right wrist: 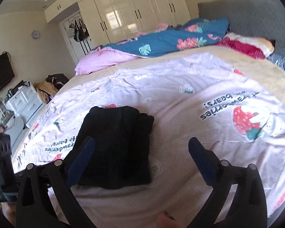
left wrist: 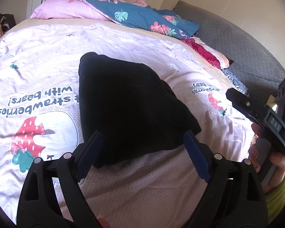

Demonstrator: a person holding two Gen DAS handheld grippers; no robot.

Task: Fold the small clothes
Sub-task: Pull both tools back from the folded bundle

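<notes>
A black garment lies folded into a compact block on the pink strawberry-print bedspread. My left gripper is open, its blue-padded fingers spread to either side of the garment's near edge, clear of the cloth. In the right wrist view the same black garment sits left of centre. My right gripper is wide open above the bedspread; its left finger overlaps the garment's near side and nothing is pinched. The right gripper's body, held by a hand, shows at the right edge of the left wrist view.
A blue floral quilt and pink pillow are heaped at the far side of the bed. A grey headboard is at right, red bedding beside it. White wardrobes, a drawer unit and clutter stand beyond the bed's left edge.
</notes>
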